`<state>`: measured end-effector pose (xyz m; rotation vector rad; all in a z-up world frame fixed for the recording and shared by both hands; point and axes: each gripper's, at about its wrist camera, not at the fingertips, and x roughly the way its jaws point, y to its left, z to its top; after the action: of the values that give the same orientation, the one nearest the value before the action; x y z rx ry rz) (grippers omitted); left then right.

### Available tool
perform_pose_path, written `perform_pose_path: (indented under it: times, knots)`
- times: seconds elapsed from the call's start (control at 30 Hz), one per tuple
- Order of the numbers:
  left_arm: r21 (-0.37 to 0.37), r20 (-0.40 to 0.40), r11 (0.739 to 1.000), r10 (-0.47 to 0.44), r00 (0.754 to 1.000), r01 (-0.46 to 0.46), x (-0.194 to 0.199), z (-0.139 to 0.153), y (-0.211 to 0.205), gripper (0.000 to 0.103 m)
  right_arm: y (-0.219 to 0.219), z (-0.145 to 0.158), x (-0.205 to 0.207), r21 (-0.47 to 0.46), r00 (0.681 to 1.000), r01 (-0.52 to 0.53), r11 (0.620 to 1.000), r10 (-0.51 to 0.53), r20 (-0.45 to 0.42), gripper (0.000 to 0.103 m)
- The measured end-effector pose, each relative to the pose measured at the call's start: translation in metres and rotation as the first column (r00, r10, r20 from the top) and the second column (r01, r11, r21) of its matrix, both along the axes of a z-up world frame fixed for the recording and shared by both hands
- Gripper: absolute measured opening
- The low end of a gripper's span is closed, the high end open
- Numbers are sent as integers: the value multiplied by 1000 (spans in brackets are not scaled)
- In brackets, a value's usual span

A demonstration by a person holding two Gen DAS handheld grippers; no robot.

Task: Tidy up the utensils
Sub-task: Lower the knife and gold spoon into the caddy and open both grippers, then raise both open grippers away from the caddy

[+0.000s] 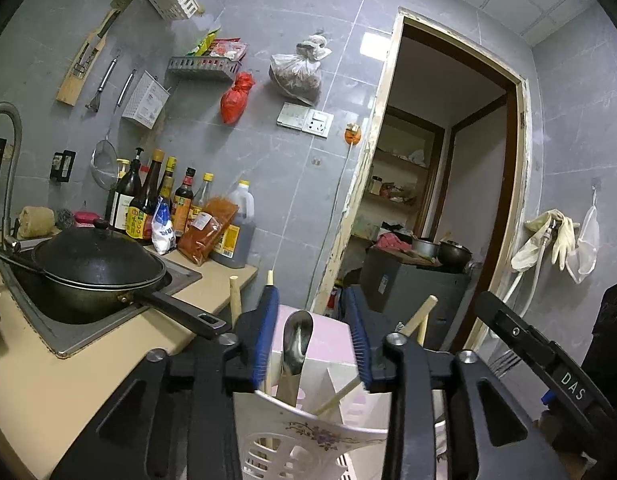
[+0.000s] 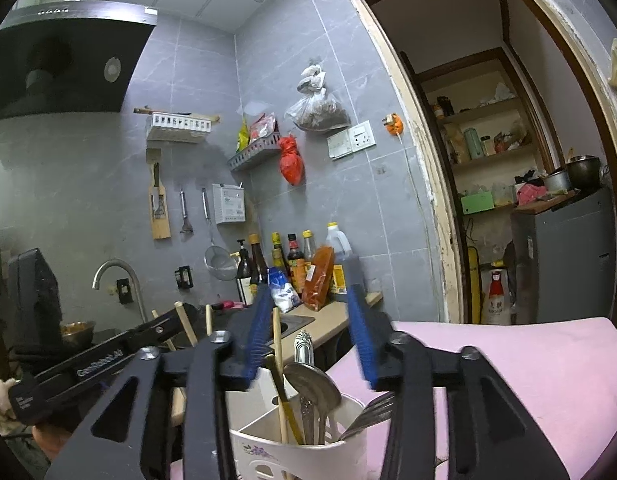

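Both grippers, left gripper (image 1: 312, 340) and right gripper (image 2: 310, 334), hover jaws released over the white utensil holder (image 2: 308, 450). Right view shows spoons (image 2: 314, 386) and fork (image 2: 368, 414) inside; left view alone shows the wok (image 1: 96, 272) beyond the holder.

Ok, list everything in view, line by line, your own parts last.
utensil holder: one, white with floral print, right below both tongs
spoons: at least two, metal, standing in the holder
chopsticks: several, wooden, in the holder
fork: one, metal, leaning in the holder
wok: one, black, lidded, in the sink
sauce bottles: several, dark, on the counter by the wall
left tongs: open, blue pads
right tongs: open, blue pads
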<state>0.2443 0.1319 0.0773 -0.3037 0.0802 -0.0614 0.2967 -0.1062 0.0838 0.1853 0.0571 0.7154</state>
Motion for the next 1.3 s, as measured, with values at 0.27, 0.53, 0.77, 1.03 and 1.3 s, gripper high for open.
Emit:
perform_pose_path:
  times: [0.27,0.53,0.77,1.03,1.3]
  knots:
    - [-7,-28,999,52,998,-52,-20,9,2,62,-12,8,-21,-15,996,88,996,-88,36,71]
    - [54,-72,996,71,995,-68,-43,22,-8,79,-39,15,-47,-35,986,169,985,-168,18,84]
    - [136,-95,990,60,994,-47,-72,24,-29,93,-66,18,-80,-51,977,211,976,-212,-7,103]
    - [173,-138,985,33,990,-9,-107,18,-49,97,-92,19,-127,-111,960,274,955,-279,-33,103]
    - [201,-159,980,24,987,8,-138,4,-68,97,-103,2,-166,-190,941,308,932,-328,-85,103]
